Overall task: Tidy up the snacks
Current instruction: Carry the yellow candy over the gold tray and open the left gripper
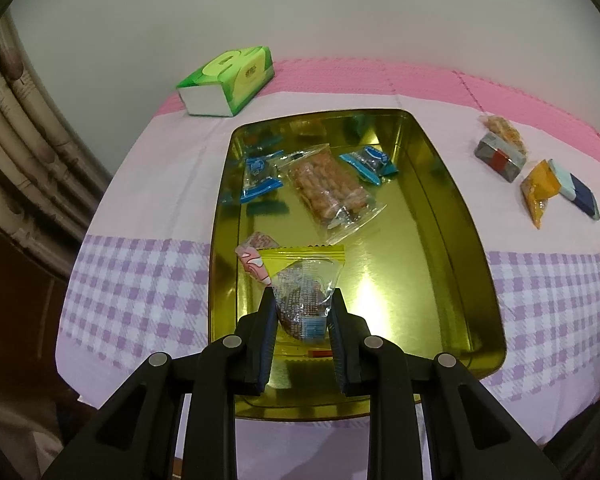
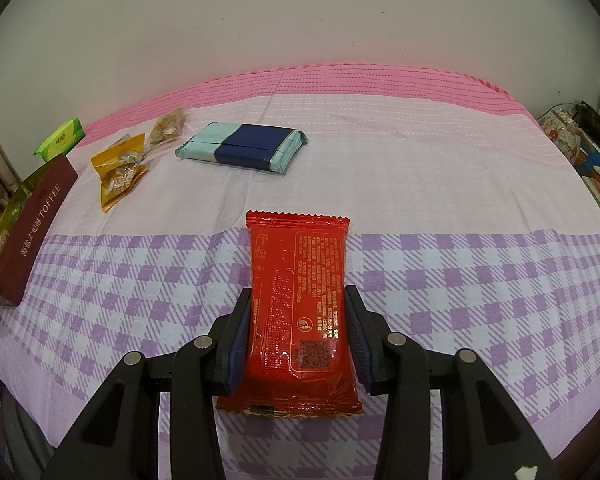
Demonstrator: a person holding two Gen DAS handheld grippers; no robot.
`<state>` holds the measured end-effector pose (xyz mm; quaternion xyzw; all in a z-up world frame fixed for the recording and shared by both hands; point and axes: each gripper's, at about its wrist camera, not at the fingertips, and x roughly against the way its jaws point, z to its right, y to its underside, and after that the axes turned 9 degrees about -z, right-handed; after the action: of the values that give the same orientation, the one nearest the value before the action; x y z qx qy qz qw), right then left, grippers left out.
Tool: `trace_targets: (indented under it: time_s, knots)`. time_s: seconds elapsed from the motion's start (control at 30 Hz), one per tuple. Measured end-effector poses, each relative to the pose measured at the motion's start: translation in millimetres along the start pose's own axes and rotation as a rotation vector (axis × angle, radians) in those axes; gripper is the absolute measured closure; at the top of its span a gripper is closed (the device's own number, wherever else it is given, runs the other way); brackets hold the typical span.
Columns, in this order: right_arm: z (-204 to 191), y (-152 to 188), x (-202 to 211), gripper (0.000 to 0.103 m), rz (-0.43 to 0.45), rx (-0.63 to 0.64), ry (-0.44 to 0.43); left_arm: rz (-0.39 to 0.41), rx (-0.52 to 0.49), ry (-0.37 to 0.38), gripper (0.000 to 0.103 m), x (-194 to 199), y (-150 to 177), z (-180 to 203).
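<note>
In the left wrist view, the left gripper (image 1: 303,300) is seen at the lower middle of the frame, its jaws drawn in and pinching a clear packet with a yellow top (image 1: 306,280). The packet is held over the near end of a gold tin (image 1: 452,216), just beside a pink wrapped sweet (image 1: 254,258) lying inside. Farther up in the tin, a clear bag of brown biscuits (image 1: 330,190) is flanked by two blue packets (image 1: 260,178) (image 1: 370,164). A green tissue pack (image 1: 230,78) is seen at the upper left, and loose snacks (image 1: 540,168) lie on the cloth at the right.

In the right wrist view, the right gripper (image 2: 298,308) is seen at the lower middle, its jaws partly spread and pressed against the two long sides of a red packet (image 2: 300,304). The packet is held above the checked cloth (image 2: 480,288).
</note>
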<state>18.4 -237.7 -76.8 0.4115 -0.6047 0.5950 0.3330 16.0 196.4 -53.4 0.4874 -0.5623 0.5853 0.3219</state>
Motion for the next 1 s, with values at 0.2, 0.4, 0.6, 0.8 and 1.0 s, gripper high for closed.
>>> trace_targets:
  time_s: [0.2,0.4,0.6,0.8,1.0]
  knots:
    - [0.1,-0.3,0.1,0.062,0.0,0.0,0.001,-0.01,0.011,-0.013,0.077,-2.2,-0.2,-1.1]
    - [0.3,-0.3,0.6,0.062,0.0,-0.001,0.001,-0.025,0.013,-0.018,0.077,-4.4,-0.2,-1.1]
    - [0.2,-1.8,0.3,0.062,-0.004,-0.001,-0.002,-0.026,0.022,-0.021,0.077,-3.7,-0.7,-2.7]
    - [-1.5,-2.7,1.3,0.063,-0.015,0.01,-0.002,-0.029,0.022,-0.036,0.07,-2.8,-1.5,-2.9]
    - [-0.1,-3.4,3.1,0.063,-0.026,-0.01,-0.022,0.034,0.036,-0.037,0.04,14.3,-2.3,-6.8]
